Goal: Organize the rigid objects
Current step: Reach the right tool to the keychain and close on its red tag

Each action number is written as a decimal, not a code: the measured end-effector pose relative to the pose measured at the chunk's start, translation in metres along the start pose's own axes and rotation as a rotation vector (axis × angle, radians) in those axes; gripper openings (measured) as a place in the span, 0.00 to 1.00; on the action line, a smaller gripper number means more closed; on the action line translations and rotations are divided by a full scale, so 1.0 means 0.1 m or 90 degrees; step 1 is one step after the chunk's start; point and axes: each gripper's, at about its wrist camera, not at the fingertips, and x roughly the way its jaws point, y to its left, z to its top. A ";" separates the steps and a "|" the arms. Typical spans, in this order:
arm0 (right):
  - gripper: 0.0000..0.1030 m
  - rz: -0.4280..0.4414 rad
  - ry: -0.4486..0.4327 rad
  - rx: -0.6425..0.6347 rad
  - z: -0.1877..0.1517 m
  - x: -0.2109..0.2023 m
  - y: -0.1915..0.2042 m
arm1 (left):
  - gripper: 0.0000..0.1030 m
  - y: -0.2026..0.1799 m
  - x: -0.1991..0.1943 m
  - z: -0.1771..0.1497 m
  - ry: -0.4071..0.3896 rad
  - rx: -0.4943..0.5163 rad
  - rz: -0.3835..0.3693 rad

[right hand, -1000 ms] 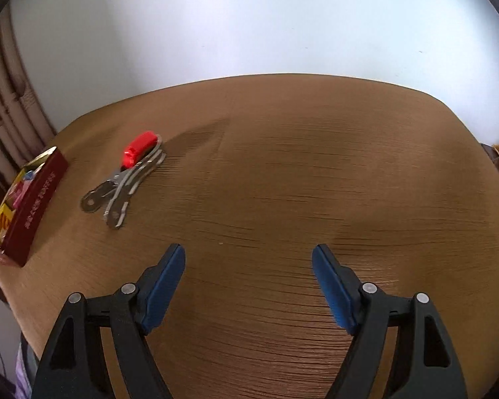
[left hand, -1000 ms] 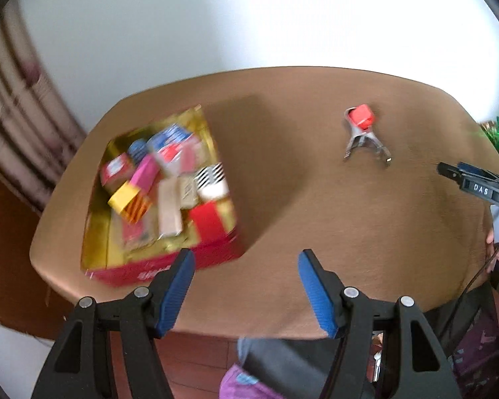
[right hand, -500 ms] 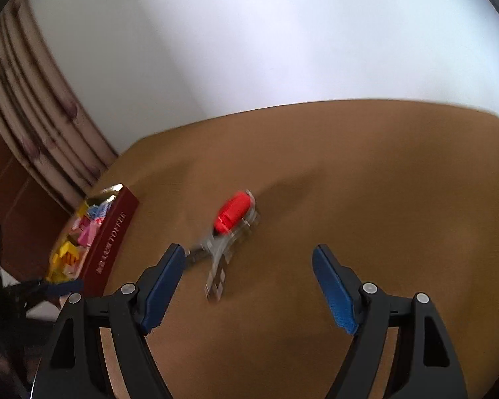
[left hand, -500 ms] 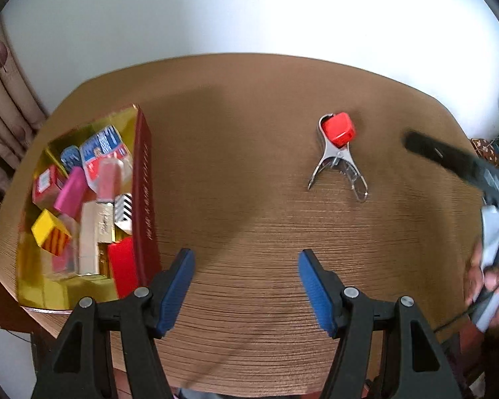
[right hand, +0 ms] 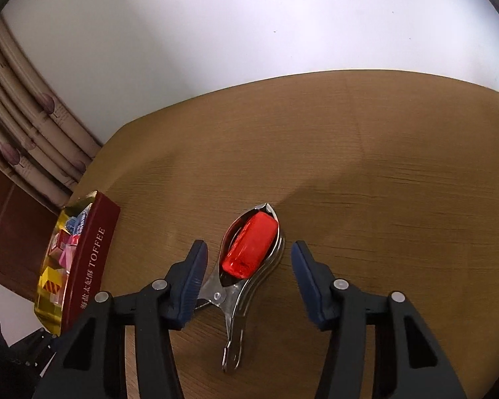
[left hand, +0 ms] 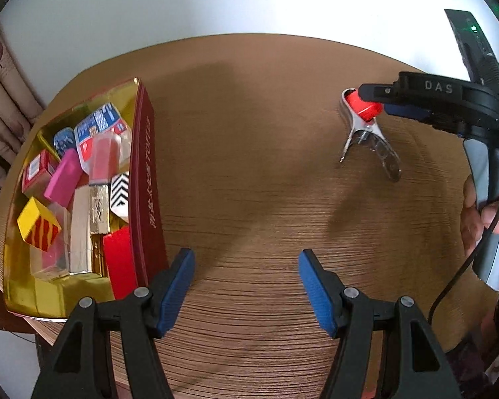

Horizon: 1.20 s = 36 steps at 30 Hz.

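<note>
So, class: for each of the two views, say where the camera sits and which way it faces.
Left wrist: on the left gripper, open, facing the toffee box; right gripper shows.
Right wrist: on the right gripper, open, over the metal clip with its red block.
Shared: clip, box, table.

Brown wood-grain table (left hand: 249, 173); maroon toffee box (left hand: 146, 179) with gold lining; inside, a yellow block with red stripes (left hand: 38, 224), a black-and-white chevron piece (left hand: 120, 194); silver clamp (right hand: 246, 286) gripping shiny red.
</note>
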 end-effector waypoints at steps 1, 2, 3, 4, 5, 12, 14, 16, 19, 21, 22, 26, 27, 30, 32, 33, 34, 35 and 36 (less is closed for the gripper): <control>0.49 0.002 0.000 0.000 0.01 0.01 0.01 | 0.64 -0.02 0.00 -0.01 -0.006 0.009 0.008; 0.47 0.003 0.002 0.001 0.00 0.00 -0.01 | 0.64 -0.03 0.01 -0.03 -0.006 0.014 0.012; 0.44 0.003 0.005 0.000 0.00 0.01 -0.01 | 0.64 -0.04 0.02 -0.04 -0.004 0.018 0.013; 0.42 0.002 0.009 -0.001 0.01 0.03 0.00 | 0.64 -0.05 0.02 -0.04 -0.005 0.021 0.013; 0.41 0.001 0.011 -0.003 0.01 0.02 -0.01 | 0.64 -0.07 0.02 -0.06 -0.005 0.023 0.012; 0.33 -0.004 0.028 -0.002 0.07 0.08 0.00 | 0.64 -0.12 0.02 -0.09 -0.002 0.036 0.011; 0.29 -0.005 0.034 0.000 0.09 0.08 -0.02 | 0.64 -0.12 0.02 -0.09 -0.001 0.039 0.011; 0.27 -0.014 0.038 -0.005 0.10 0.09 0.01 | 0.64 -0.13 0.03 -0.09 -0.001 0.041 0.012; 0.18 -0.018 0.037 -0.013 0.14 0.08 0.03 | 0.64 -0.14 0.04 -0.09 -0.002 0.042 0.011; 0.15 -0.003 0.034 -0.004 0.17 0.03 0.03 | 0.64 -0.15 0.04 -0.10 -0.001 0.041 0.011; 0.15 0.003 0.032 0.001 0.18 0.00 0.02 | 0.65 -0.14 0.04 -0.10 -0.001 0.040 0.010; 0.15 0.044 0.028 0.053 0.20 -0.11 -0.11 | 0.64 -0.13 0.03 -0.08 0.004 0.034 0.006; 0.15 0.054 0.024 0.071 0.21 -0.16 -0.16 | 0.64 -0.12 0.03 -0.08 0.007 0.029 0.001; 0.15 0.072 0.010 0.101 0.20 -0.34 -0.30 | 0.64 -0.06 0.03 -0.05 0.014 0.012 -0.017; 0.15 0.079 -0.003 0.119 0.17 -0.51 -0.41 | 0.64 -0.03 0.02 -0.03 0.020 -0.005 -0.031; 0.15 0.076 -0.009 0.123 0.15 -0.57 -0.46 | 0.64 -0.02 0.02 0.00 0.024 -0.012 -0.042; 0.15 0.071 -0.014 0.128 0.13 -0.66 -0.53 | 0.64 0.00 0.01 0.03 0.031 -0.022 -0.056; 0.15 0.068 -0.017 0.134 0.09 -0.74 -0.61 | 0.64 0.01 0.01 0.07 0.036 -0.033 -0.074; 0.15 0.064 -0.019 0.139 0.05 -0.79 -0.67 | 0.64 0.01 0.00 0.11 0.037 -0.041 -0.090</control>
